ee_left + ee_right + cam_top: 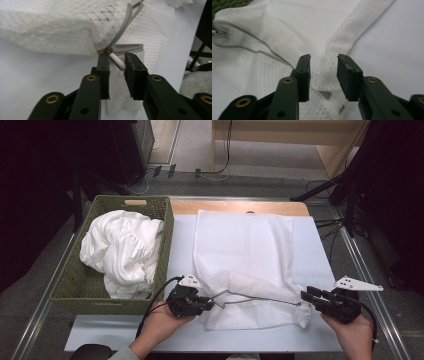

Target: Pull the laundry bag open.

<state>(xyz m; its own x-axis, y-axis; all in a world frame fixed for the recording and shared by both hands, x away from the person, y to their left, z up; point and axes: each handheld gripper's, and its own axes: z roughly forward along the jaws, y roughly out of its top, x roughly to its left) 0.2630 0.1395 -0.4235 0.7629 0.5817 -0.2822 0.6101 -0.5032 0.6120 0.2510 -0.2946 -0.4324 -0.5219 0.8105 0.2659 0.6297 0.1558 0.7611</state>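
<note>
A white mesh laundry bag (245,260) lies flat on the white table cover, its grey zipper (255,297) running along the near edge. My left gripper (210,304) sits at the zipper's left end. In the left gripper view its jaws (116,57) stand open, with the white zipper pull (118,61) lying loose in the gap. At the bag's near right corner my right gripper (306,295) is open. In the right gripper view its jaws (324,58) hover over the mesh (294,30) with nothing pinched, and the zipper (257,51) curves off to the left.
A green woven basket (75,285) stands at the left, holding a heap of white cloth (122,250). The table's wooden far edge (235,207) shows beyond the bag. Metal rails border both sides, and cables lie on the floor behind.
</note>
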